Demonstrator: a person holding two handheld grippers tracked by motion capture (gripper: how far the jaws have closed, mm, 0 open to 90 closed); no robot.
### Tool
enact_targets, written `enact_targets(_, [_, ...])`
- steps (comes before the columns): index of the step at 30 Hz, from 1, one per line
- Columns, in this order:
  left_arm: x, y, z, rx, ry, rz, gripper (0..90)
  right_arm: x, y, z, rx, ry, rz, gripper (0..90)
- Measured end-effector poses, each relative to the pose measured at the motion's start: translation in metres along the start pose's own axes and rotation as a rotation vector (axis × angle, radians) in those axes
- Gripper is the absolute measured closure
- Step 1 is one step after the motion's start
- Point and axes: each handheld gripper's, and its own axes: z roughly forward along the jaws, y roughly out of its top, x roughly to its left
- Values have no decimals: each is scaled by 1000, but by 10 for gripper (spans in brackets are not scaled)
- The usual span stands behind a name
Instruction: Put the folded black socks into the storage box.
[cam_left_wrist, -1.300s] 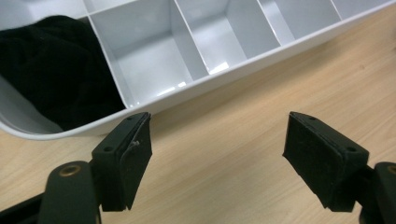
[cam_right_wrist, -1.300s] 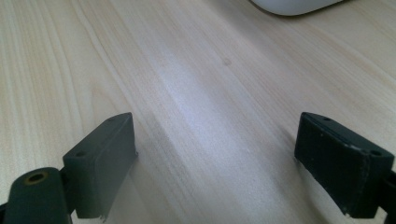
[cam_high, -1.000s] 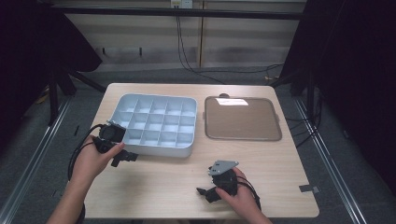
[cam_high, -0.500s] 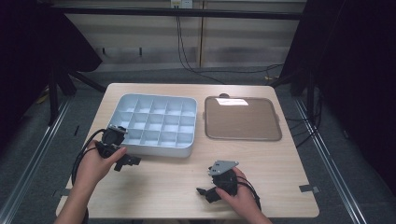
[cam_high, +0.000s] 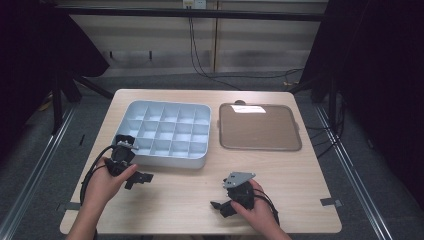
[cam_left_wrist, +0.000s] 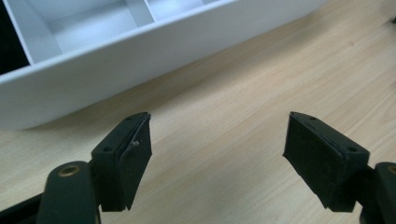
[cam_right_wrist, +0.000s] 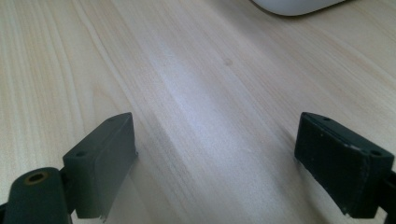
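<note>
- Left tongs (cam_high: 141, 178) sit at the tabletop's (cam_high: 180, 205) 8 o'clock, jaws spread wide with nothing between them, just beside the near wall of the white divided bin (cam_high: 167, 131).
- Right tongs (cam_high: 220, 206) rest at 6 o'clock, also wide apart and empty.
- Brown tray (cam_high: 260, 127) lies at 2 o'clock, beside the bin.

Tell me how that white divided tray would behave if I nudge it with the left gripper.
The white divided tray looks like rigid moulded plastic with empty compartments, so it is probably light and would slide across the smooth wooden table rather than tip. It sits low and wide. The left gripper is open beside it.
</note>
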Motion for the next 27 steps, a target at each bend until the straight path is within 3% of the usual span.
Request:
enact_targets(8, [-2,-5,10,-7,-12,-13,228,0,0,0,0,3,0,121])
enact_targets(10, [-1,-7,14,5,-18,4,228,0,0,0,1,3,1,121])
enact_targets(18, [-2,-15,24,-12,-29,-8,228,0,0,0,1,3,1,121])
enact_targets(27, [0,-22,29,-11,-39,7,228,0,0,0,1,3,2,121])
